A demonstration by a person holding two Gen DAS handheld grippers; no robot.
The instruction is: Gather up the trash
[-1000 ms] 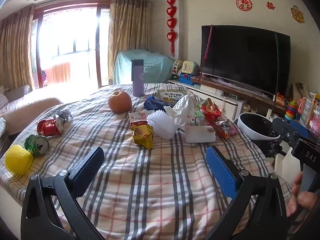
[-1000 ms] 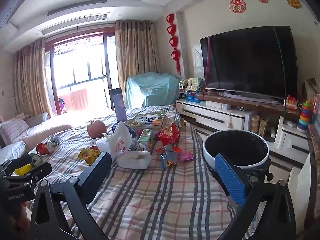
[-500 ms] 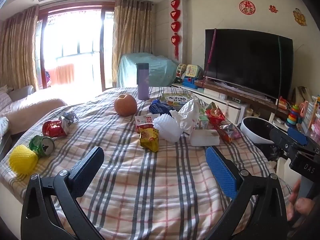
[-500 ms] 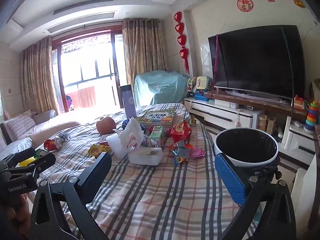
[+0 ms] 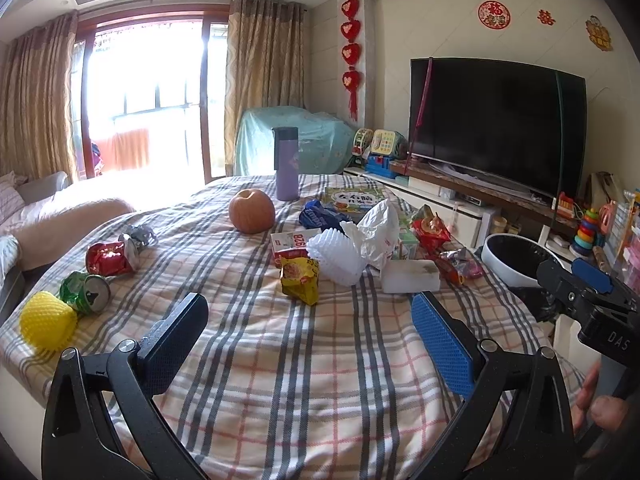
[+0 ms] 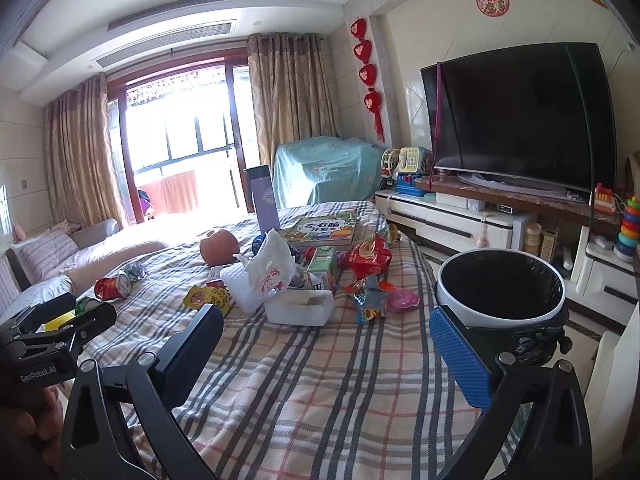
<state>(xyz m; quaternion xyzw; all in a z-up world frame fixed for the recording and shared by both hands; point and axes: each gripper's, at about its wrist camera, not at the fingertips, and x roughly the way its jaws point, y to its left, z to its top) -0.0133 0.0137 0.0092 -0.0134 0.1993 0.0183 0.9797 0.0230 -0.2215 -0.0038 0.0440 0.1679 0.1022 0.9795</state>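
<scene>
Both grippers have edged closer, left gripper and right gripper gaping.

Quick tally, stuff on plaid bed:
- crushed cans: 2, red + green
- foam fruit nets: 2, yellow, white
- apple: 1
- purple flask: 1
- picture book: 1
- white plastic bag: 1
- white tub: 1
- yellow snack wrapper: 1
- bin with black liner: 1
- rest of wrapper pile too jumbled to count
</scene>
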